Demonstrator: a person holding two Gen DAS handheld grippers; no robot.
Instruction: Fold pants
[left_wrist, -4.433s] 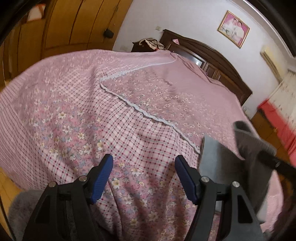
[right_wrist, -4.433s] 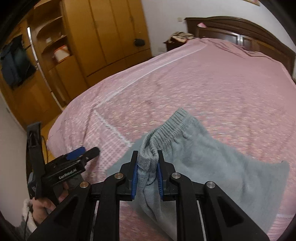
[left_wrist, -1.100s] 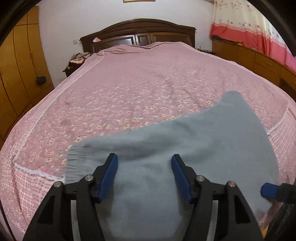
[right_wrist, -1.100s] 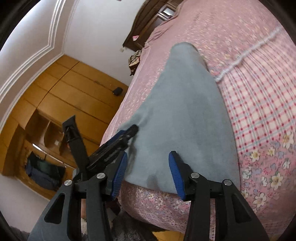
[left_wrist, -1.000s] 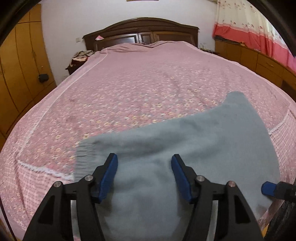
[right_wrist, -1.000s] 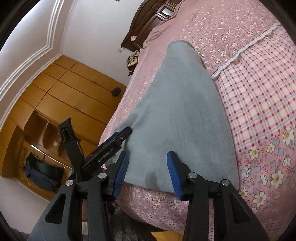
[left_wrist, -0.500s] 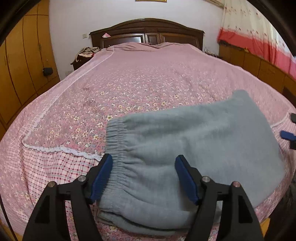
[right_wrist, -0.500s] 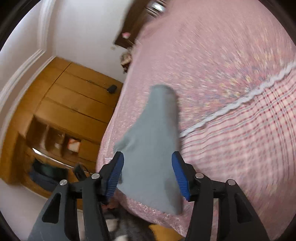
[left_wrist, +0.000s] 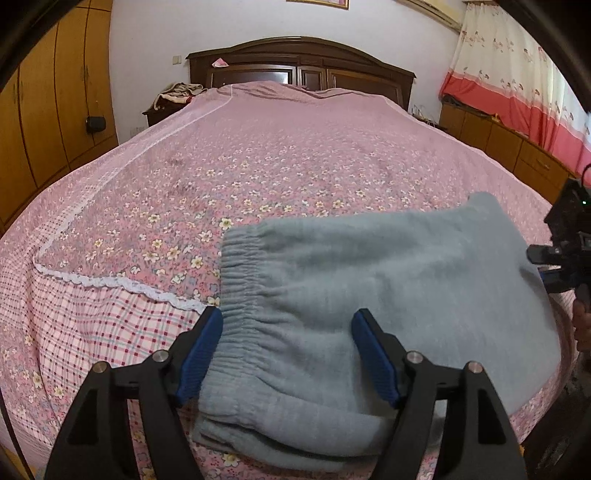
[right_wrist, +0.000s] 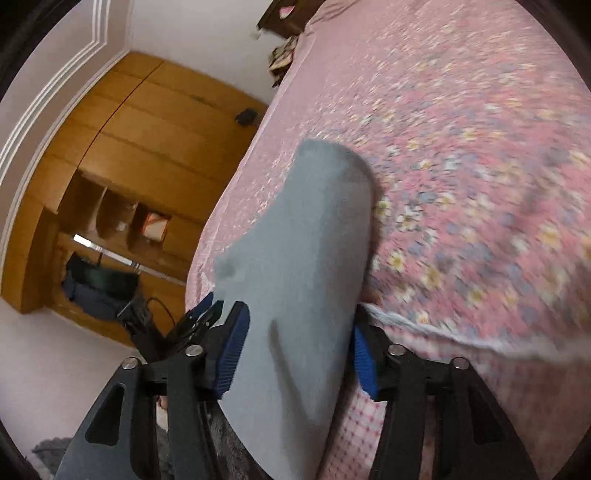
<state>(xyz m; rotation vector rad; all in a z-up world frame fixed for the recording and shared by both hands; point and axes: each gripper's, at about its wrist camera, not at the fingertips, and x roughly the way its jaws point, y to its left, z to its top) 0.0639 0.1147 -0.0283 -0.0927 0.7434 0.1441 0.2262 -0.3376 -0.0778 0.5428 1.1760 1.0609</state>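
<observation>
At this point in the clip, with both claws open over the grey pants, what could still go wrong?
1. The folded grey pants lie at the near edge of the bed; the bottom layers overhang slightly and could slide off.
2. The left claw straddles the elastic waistband; closing there may pinch only the top layer, so the fold could come apart.
3. The right claw view is motion-blurred; a fast move may drag the fabric askew.
</observation>
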